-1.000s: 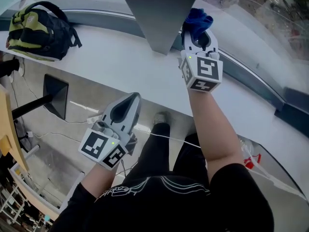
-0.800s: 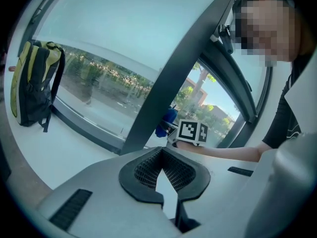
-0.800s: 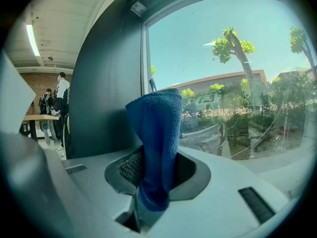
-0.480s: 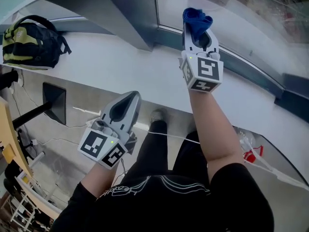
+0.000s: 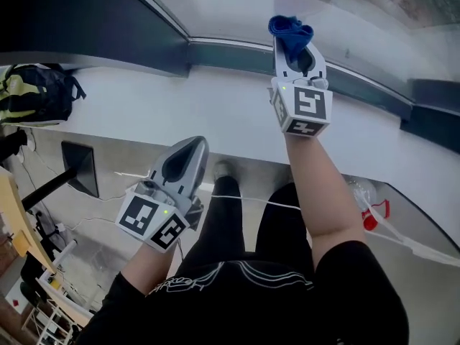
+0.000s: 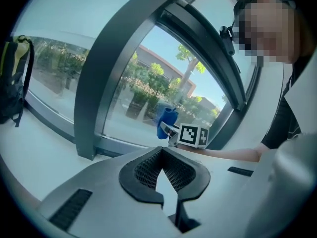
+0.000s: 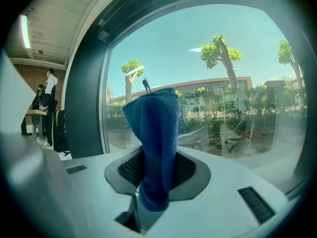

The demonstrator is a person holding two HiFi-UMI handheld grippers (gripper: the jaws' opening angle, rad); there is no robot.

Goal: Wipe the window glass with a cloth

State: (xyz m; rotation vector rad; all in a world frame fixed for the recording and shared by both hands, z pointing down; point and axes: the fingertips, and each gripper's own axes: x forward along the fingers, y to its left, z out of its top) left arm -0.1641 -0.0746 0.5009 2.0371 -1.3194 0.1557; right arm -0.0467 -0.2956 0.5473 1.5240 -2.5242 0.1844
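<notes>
Blue terry cloth (image 7: 157,133) — fuzzy, folded into a soft upright wad — is clenched in the right tongs (image 5: 293,40), arm stretched twd the smooth window glass (image 5: 230,6). Left tongs (image 5: 188,149) pressed together w/ nothing between, held low by the matte white sill (image 5: 180,99).

The right gripper (image 5: 292,43) pinches a blue cloth (image 5: 290,27) close to the window glass (image 5: 230,6) above the white sill (image 5: 215,113). The left gripper (image 5: 194,145) hangs lower, jaws together. A backpack (image 5: 36,92) sits far left.
</notes>
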